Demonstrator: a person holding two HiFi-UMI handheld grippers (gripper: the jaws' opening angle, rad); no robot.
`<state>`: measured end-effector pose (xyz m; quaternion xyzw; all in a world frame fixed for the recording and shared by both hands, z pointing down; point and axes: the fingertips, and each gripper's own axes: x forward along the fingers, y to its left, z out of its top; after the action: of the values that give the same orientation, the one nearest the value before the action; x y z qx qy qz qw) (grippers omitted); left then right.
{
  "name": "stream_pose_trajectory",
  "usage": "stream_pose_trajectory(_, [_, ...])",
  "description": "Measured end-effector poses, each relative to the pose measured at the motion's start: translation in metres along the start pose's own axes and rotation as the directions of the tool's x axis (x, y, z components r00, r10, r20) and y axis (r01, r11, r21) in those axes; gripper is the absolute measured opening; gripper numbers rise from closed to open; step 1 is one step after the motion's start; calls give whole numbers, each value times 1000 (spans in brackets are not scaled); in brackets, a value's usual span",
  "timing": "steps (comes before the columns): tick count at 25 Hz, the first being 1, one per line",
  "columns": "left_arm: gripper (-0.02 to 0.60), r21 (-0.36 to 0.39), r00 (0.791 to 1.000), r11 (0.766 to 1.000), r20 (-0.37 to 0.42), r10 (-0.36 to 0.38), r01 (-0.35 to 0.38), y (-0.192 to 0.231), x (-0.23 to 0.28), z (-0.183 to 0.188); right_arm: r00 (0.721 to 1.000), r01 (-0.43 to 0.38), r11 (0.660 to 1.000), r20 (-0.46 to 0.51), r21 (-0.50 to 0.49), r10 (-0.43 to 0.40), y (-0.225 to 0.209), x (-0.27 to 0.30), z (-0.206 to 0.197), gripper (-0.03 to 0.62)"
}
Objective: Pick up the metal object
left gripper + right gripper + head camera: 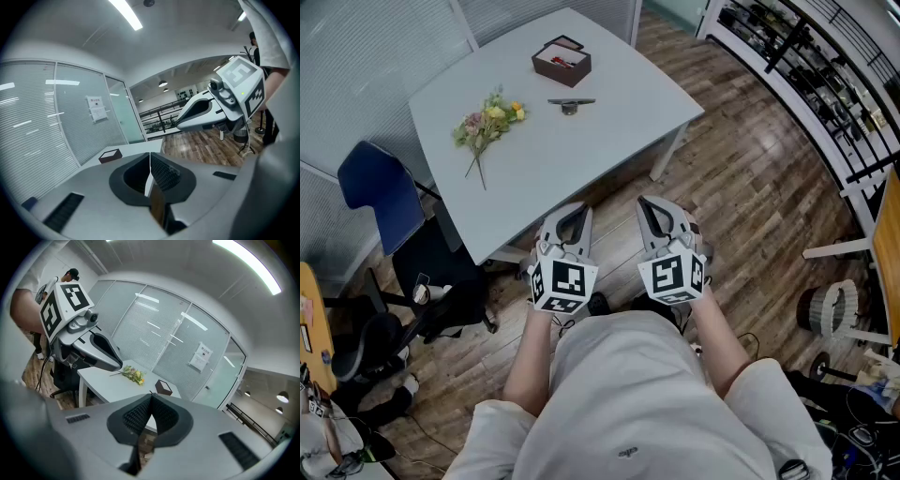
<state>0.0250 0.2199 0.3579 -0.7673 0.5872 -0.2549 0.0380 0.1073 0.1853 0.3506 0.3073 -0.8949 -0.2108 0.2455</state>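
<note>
One small metal object (570, 104), details unclear

Head view: metal object (570, 105) on the surface (609, 141) is too small to tell its form. Box (562, 63) holds something red, too small to identify. Shelf (825, 75) is cut off by the top and right edges.

Left gripper view: body of the left tool (150, 155) covers most of the surface. Print on the notice (96, 108) is unreadable.

Right gripper view: body of the right tool (151, 394) hides the surface's near right part. The print on the notice there is also too small to read.
</note>
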Motion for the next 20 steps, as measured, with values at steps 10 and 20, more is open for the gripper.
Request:
stream_pose_trajectory(10, [21,-16,1000,1000,9,13,-13,3,-3,2,1000,-1,1000,12,7,1,0,-1,2,4])
stream_pose_trajectory(20, [21,-48,1000,999,9,14,-13,-1,-17,-12,1000,11,999,10,38,-11,13,-8,4,7])
